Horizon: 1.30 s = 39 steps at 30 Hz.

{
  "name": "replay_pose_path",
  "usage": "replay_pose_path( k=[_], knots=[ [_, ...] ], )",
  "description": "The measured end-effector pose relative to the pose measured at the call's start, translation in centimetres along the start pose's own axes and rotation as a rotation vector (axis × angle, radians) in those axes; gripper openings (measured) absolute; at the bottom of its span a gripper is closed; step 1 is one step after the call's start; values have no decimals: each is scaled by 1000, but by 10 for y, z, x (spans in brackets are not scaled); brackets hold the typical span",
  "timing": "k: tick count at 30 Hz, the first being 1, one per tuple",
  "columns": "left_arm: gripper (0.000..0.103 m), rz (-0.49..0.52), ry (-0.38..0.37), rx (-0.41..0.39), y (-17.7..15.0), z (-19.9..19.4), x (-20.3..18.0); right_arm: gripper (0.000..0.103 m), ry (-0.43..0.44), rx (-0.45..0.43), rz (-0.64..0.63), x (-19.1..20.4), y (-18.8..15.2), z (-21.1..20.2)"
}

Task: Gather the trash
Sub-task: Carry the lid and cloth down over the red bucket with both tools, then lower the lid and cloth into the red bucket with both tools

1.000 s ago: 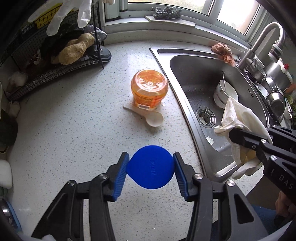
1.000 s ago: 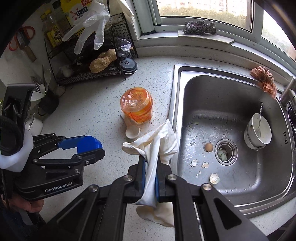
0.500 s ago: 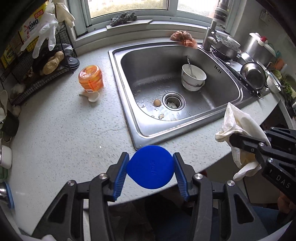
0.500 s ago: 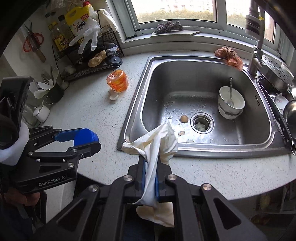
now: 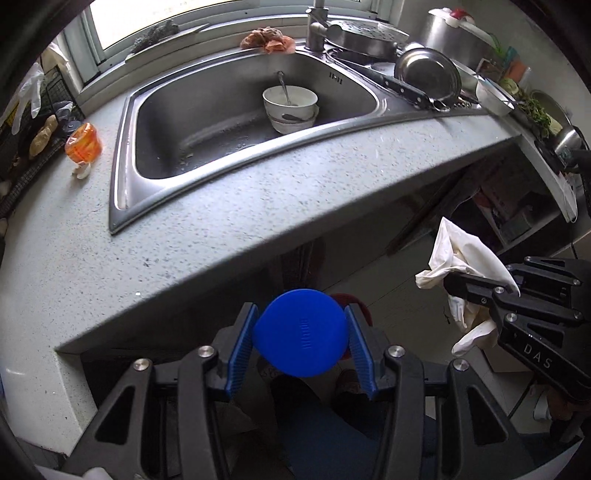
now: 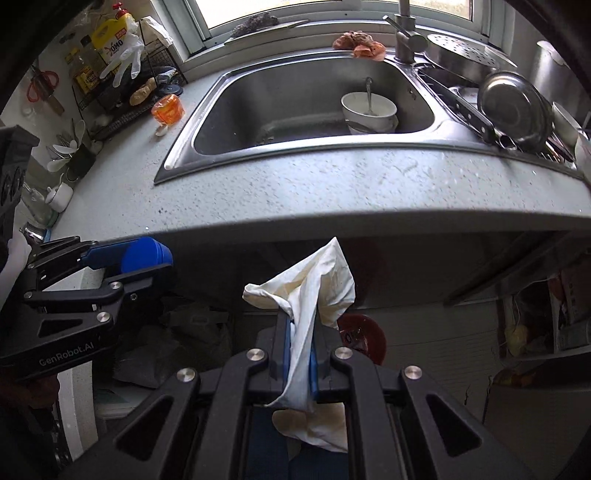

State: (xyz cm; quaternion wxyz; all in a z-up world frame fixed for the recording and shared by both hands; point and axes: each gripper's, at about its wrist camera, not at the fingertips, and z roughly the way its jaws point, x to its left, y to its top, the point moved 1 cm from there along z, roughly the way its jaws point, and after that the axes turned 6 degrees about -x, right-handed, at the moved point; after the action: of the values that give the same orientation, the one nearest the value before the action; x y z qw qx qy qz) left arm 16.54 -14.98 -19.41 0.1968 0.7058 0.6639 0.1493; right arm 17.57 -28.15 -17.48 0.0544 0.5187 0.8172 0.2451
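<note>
Left claw (image 5: 300,339) is clamped on a round blue lid (image 5: 301,332); right claw (image 6: 300,341) pinches a crumpled cream glove (image 6: 314,291), both off the surface (image 5: 229,206) edge.

Open floor (image 5: 399,291) lies below both tongs; the countertop edge (image 6: 369,225) juts ahead, red bin (image 6: 364,338) beneath

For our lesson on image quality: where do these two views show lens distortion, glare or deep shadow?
Left wrist view: the counter edge bows from fisheye distortion; dark under the counter. Right wrist view: the window is blown out, the pan glints, and the white glove stays sharp against shadow.
</note>
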Motion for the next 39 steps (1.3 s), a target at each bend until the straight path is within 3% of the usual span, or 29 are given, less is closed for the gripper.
replay_pose_path(
  k=[7, 15, 20, 25, 29, 35, 37, 39],
  knots=[
    [46, 4, -103, 73, -29, 81, -36, 7, -34, 64, 70, -44, -41, 47],
    [46, 54, -135, 147, -81, 209, -50, 7, -13, 136, 155, -85, -101, 153],
    [46, 104, -100, 192, -103, 287, -58, 7, -28, 180, 222, -109, -140, 224],
    [46, 89, -156, 221, -124, 340, -67, 7, -36, 185, 261, -130, -168, 270],
    [46, 118, -158, 248, -135, 368, -80, 7, -39, 200, 290, -149, -185, 290],
    [46, 130, -171, 259, -141, 378, -83, 7, -39, 210, 293, -156, -200, 293],
    [54, 134, -164, 261, -138, 375, -86, 7, -41, 212, 295, -158, -201, 290],
    [69, 136, -164, 252, -138, 377, -90, 7, -39, 219, 297, -158, -202, 287]
  ],
)
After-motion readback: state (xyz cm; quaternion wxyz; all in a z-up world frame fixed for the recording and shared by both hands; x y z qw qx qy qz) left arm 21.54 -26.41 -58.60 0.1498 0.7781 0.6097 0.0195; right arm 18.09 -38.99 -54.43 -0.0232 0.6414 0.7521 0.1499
